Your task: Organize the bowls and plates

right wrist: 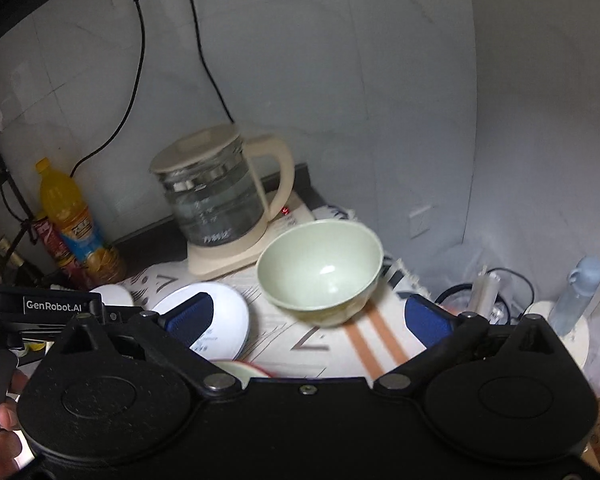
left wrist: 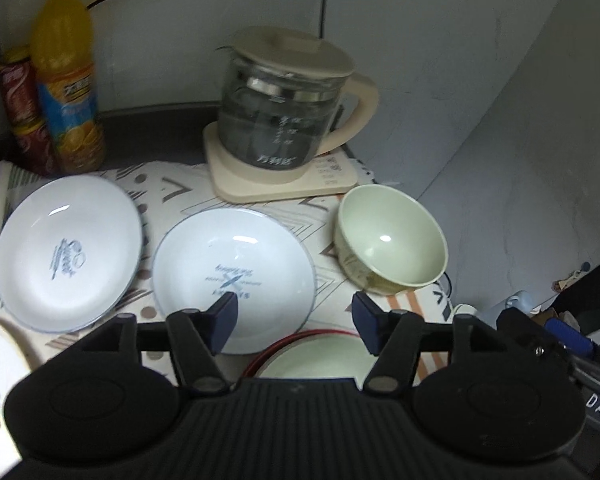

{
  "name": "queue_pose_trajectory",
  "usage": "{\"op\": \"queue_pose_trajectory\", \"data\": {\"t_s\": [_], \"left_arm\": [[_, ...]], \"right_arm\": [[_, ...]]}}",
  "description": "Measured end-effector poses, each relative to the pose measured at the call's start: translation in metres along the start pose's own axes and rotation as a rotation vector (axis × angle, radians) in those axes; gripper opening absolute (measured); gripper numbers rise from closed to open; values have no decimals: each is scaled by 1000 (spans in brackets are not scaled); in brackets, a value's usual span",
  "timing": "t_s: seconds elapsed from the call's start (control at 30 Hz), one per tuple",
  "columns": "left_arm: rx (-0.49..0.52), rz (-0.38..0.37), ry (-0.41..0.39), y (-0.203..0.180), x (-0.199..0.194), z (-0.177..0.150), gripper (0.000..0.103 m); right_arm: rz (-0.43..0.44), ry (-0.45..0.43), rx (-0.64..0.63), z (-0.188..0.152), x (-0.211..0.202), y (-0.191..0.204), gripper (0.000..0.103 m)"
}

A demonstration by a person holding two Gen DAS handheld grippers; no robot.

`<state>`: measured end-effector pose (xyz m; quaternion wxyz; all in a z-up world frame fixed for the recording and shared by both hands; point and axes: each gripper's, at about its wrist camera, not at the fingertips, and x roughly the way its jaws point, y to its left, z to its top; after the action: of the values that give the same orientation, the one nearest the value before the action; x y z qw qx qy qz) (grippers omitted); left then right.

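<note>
Grey walls corner a counter under a patterned cloth (left wrist: 172, 192), where my pale green bowl (left wrist: 392, 236) sits tilted at the right edge, two white plates (left wrist: 234, 276) to its left. My left gripper (left wrist: 296, 320) and right gripper (right wrist: 306, 316) both gape, clasping nothing. Behind stands a glass kettle (left wrist: 280, 120).

My right gripper (right wrist: 307, 318) is matte black with blue pads (right wrist: 190, 314); white "GenRobot.AI" lettering shows at middle left.
</note>
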<state>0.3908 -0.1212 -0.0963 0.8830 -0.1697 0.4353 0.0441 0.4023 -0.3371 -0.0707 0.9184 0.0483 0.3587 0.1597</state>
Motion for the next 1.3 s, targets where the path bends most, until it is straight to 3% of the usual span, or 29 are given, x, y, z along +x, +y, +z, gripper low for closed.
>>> {"op": "queue_pose_trajectory", "data": {"t_s": [0.2,0.3,0.63,0.8,1.13,1.3], "left_arm": [[46,-24,-12,-19,8,10,63],[46,-37,-15,-25,16,16,64],[17,-48,6,-30,51,40,66],[3,-31,28,-35,73,49,66],[9,-35,56,-45,112,63,66],[14,-38,69,-50,131,68,66]], "right_arm": [[-39,-11,-17,9,3,-10,103],[-14,-7,3,12,7,-16,103],[11,91,37,19,42,-41,103],[-21,111,22,22,60,-48,103],[-5,145,76,34,93,-66,103],[-2,176,122,40,112,-77,97]]}}
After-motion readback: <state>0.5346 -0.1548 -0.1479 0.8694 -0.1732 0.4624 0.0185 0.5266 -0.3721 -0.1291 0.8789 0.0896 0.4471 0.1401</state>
